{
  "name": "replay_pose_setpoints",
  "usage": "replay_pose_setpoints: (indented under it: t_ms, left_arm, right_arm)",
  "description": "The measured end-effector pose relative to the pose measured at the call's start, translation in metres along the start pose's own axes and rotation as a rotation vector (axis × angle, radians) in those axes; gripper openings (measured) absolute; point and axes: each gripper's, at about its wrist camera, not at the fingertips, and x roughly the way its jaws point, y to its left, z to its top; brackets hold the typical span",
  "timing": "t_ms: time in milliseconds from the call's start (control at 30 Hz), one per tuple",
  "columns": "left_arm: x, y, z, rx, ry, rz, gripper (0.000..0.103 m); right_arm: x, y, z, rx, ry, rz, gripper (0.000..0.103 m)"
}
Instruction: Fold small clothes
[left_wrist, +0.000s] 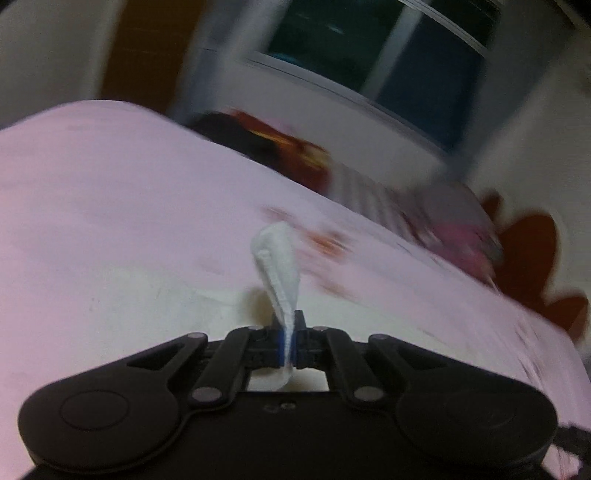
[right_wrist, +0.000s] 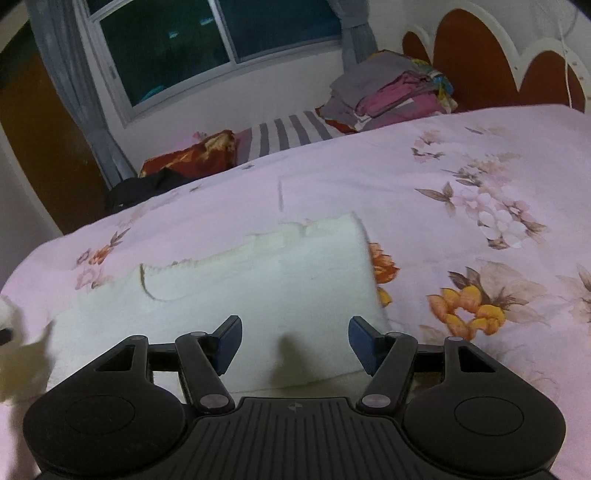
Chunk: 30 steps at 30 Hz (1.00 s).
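Note:
A small cream-white garment (right_wrist: 258, 280) lies flat on the pink floral bedsheet (right_wrist: 461, 155). In the left wrist view, my left gripper (left_wrist: 288, 341) is shut on a white edge of the garment (left_wrist: 277, 254), which sticks up between its blue pads; the view is motion-blurred. In the right wrist view, my right gripper (right_wrist: 293, 343) is open and empty, hovering just above the garment's near edge, its blue pads (right_wrist: 229, 341) spread wide. A blurred lifted bit of white cloth (right_wrist: 22, 350) shows at the far left.
A pile of folded clothes (right_wrist: 391, 96) sits at the bed's far side by the red scalloped headboard (right_wrist: 480, 62). A red floral cloth (right_wrist: 195, 155) and dark cloth (right_wrist: 147, 188) lie at the far left edge. A window (right_wrist: 207, 48) with curtains is behind.

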Motion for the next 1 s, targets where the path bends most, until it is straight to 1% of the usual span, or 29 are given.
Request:
replay_pose_setpoints:
  t_ms: [67, 133, 167, 200, 233, 267, 333, 400, 467, 500, 533, 567, 600, 667, 733, 800, 867, 900, 933, 967, 1000]
  left_arm:
    - [0.020, -0.048, -0.010, 0.089, 0.052, -0.042, 0.003]
    - [0.036, -0.092, -0.020, 0.181, 0.095, -0.066, 0.003]
    - [0.042, -0.118, -0.031, 0.238, 0.117, -0.076, 0.003]
    - [0.046, -0.135, -0.039, 0.282, 0.131, -0.083, 0.003]
    - [0.046, -0.153, -0.057, 0.326, 0.145, -0.099, 0.003]
    - [0.053, -0.171, -0.067, 0.358, 0.161, -0.117, 0.003]
    - [0.056, -0.178, -0.089, 0.399, 0.187, -0.150, 0.003]
    - [0.068, -0.200, -0.104, 0.421, 0.218, -0.171, 0.003]
    - [0.087, -0.210, -0.112, 0.437, 0.247, -0.210, 0.010]
    - [0.088, -0.219, -0.120, 0.453, 0.248, -0.219, 0.027]
    - [0.085, -0.224, -0.124, 0.470, 0.235, -0.228, 0.047]
    - [0.085, -0.225, -0.123, 0.474, 0.231, -0.238, 0.060]
    - [0.078, -0.223, -0.123, 0.476, 0.213, -0.236, 0.077]
    - [0.062, -0.211, -0.119, 0.476, 0.166, -0.214, 0.074]
    - [0.042, -0.187, -0.109, 0.444, 0.152, -0.171, 0.069]
    - [0.021, -0.150, -0.099, 0.387, 0.136, -0.112, 0.068]
    - [-0.002, -0.105, -0.093, 0.348, 0.119, -0.029, 0.062]
    - [-0.011, -0.085, -0.092, 0.338, 0.118, 0.008, 0.056]
    - [-0.018, -0.062, -0.091, 0.322, 0.130, 0.061, 0.049]
    - [-0.023, -0.044, -0.090, 0.304, 0.146, 0.106, 0.049]
    - [-0.026, -0.024, -0.090, 0.268, 0.160, 0.143, 0.049]
  right_arm:
    - [-0.003, -0.013, 0.003, 0.019, -0.005, 0.003, 0.064]
    - [-0.007, -0.025, 0.006, 0.036, -0.010, 0.004, 0.064]
    - [-0.010, -0.032, 0.008, 0.046, -0.015, 0.005, 0.064]
    - [-0.012, -0.040, 0.009, 0.057, -0.019, 0.004, 0.064]
    - [-0.015, -0.047, 0.011, 0.067, -0.023, 0.002, 0.064]
    - [-0.018, -0.055, 0.012, 0.078, -0.026, -0.001, 0.064]
    - [-0.023, -0.070, 0.013, 0.102, -0.032, -0.003, 0.064]
    - [-0.027, -0.085, 0.015, 0.130, -0.030, -0.002, 0.064]
    - [-0.030, -0.097, 0.015, 0.157, -0.030, 0.003, 0.064]
    - [-0.032, -0.101, 0.015, 0.171, -0.029, 0.008, 0.064]
    - [-0.032, -0.104, 0.016, 0.184, -0.028, 0.014, 0.064]
    - [-0.032, -0.106, 0.016, 0.193, -0.027, 0.022, 0.064]
    - [-0.032, -0.107, 0.016, 0.204, -0.027, 0.036, 0.064]
    - [-0.030, -0.103, 0.018, 0.220, -0.024, 0.074, 0.064]
    - [-0.024, -0.092, 0.020, 0.219, -0.011, 0.130, 0.064]
    - [-0.014, -0.076, 0.020, 0.213, 0.009, 0.186, 0.064]
    - [-0.002, -0.060, 0.019, 0.198, 0.036, 0.214, 0.064]
    - [0.005, -0.051, 0.018, 0.182, 0.053, 0.223, 0.062]
    - [0.012, -0.045, 0.016, 0.170, 0.071, 0.229, 0.048]
    - [0.020, -0.038, 0.015, 0.158, 0.097, 0.233, 0.044]
    - [0.028, -0.032, 0.012, 0.148, 0.125, 0.225, 0.043]
